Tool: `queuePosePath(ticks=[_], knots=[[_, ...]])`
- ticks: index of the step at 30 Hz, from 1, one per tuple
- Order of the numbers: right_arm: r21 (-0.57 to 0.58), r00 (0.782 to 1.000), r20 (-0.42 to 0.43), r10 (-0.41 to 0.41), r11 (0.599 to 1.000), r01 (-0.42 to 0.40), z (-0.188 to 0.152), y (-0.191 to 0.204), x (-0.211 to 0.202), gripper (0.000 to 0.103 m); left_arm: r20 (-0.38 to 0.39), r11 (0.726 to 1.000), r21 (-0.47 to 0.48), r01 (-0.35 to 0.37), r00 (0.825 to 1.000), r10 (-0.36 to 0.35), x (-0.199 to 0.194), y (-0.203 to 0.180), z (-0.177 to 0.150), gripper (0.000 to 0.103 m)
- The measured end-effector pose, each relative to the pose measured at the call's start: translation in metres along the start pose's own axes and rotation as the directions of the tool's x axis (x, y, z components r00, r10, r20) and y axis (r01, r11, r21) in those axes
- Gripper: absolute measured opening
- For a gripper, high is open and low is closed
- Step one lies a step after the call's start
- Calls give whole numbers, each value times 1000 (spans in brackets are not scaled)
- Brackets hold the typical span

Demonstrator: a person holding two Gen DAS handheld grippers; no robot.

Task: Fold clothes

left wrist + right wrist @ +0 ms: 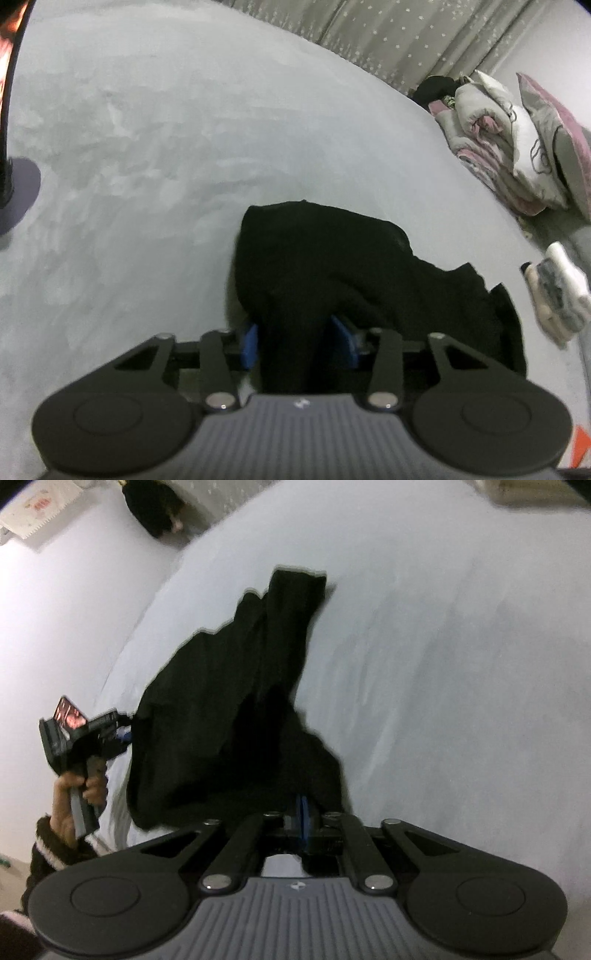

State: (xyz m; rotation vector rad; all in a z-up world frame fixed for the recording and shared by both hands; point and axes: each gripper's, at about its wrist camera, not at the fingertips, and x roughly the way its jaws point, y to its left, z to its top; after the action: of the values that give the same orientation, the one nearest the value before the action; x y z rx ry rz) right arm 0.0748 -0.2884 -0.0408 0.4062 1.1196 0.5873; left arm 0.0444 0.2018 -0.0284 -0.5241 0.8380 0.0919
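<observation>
My left gripper has its two blue pads either side of a thick bunch of the black garment; the pads stand apart with the cloth filling the gap, so I read it as pinching that bunch. In the right wrist view the same gripper shows at the far left, held in a hand with a dark striped cuff, its tip at the garment's left edge.

The garment itself lies on the pale grey bed cover, near me and toward the middle. It is bunched and rumpled, drawn out between my two grippers, with a narrower strip running away to the far side. I cannot tell what kind of clothing it is.

My right gripper has its blue pads pressed nearly together on a thin edge of the same cloth, at its near right.

To the far right in the left wrist view sits a heap of grey and pink bedding against a starred curtain.

As for progress, I judge the fold unfinished: no flat, squared shape shows, and both ends are lifted in my grip. This could be the spreading out before a fold, or an edge being carried over partway through one; the blur leaves that open.
</observation>
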Motion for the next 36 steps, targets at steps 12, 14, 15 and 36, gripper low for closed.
queuePosePath(ticks=[12,14,15,36], knots=[[-23,970,239,55,998,-51,18,34,-17,57,40,989,69,134,990,-137,-8,-56,-14,11],[-51,962,257,88,996,-78,21,45,-17,59,37,974,90,205,977,-209,-12,-72,-19,11],[-64,960,261,105,994,-91,23,50,-16,61,36,966,101,237,970,-241,-14,-79,-21,11],[-57,964,230,130,991,-120,55,85,29,66,-238,819,294,493,867,-437,0,-154,-104,18]])
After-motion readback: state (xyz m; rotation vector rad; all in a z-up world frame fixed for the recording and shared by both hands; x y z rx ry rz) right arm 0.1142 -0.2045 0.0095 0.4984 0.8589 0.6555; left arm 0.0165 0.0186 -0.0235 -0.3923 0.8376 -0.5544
